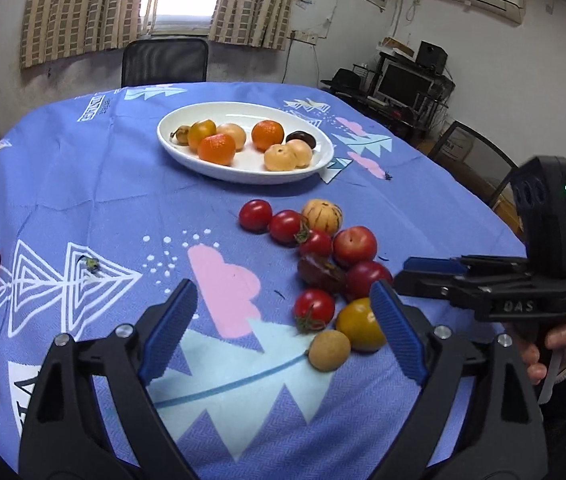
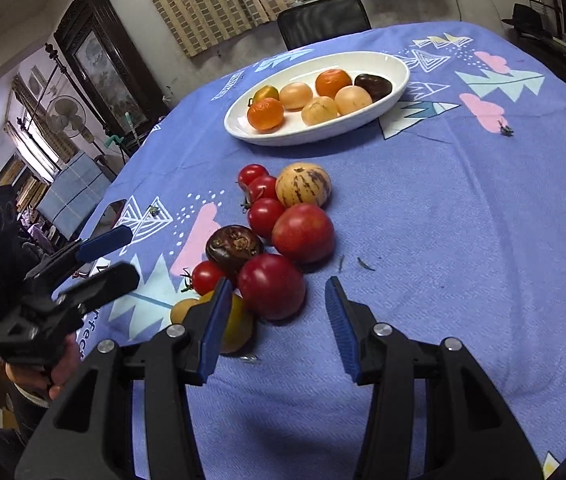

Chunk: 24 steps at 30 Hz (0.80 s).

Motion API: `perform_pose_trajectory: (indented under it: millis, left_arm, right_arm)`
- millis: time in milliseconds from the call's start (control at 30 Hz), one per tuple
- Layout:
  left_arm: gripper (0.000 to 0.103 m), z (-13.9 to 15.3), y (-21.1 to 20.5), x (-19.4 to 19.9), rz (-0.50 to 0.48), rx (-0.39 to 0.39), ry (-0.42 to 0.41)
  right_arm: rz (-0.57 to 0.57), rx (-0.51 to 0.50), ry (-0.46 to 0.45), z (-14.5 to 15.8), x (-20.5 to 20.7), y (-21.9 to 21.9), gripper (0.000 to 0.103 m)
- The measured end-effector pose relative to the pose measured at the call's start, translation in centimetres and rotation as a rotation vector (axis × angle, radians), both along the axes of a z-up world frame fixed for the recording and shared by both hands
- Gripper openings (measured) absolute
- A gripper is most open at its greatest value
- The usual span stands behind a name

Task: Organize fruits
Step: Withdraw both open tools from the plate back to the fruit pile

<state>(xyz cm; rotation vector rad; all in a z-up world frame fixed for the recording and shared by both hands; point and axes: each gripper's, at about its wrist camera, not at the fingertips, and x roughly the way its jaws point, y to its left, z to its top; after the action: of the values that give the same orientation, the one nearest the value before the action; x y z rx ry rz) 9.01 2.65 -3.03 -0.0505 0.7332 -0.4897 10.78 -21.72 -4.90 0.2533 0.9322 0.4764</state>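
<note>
Each gripper, the left gripper (image 1: 283, 312) and the right gripper (image 2: 279, 312) alike, is built of black plastic arms fastened with silver screws and tipped with ribbed blue pads (image 1: 171, 328). Raised "DAS" lettering is moulded into the right one's body, and a green light is lit on its black housing.

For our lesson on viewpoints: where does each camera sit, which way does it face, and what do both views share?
Left wrist: behind the open left tongs, facing across the blue patterned tablecloth; right tongs and a hand show.
Right wrist: behind the open right tongs, facing the same way; left tongs show.
Shared: white oval plate, loose fruit pile.
</note>
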Motion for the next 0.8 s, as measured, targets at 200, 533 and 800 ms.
perform_pose_trajectory:
  millis: [200, 533, 800]
  left_arm:
    - [0.092, 0.0, -0.1, -0.6, -0.001, 0.032, -0.021]
    - [0.092, 0.4, 0.2, -1.1, -0.052, -0.006, -0.017]
    - [0.091, 0.3, -0.3, -2.3, -0.186, -0.039, -0.006]
  right_arm:
    - [-0.009, -0.012, 0.031, -0.6, 1.0, 1.0, 0.049]
    - [0.000, -0.049, 0.051, -1.3, 1.6, 1.8, 0.041]
    - [-0.044, 0.087, -0.019, -0.9, 0.4, -0.9, 0.041]
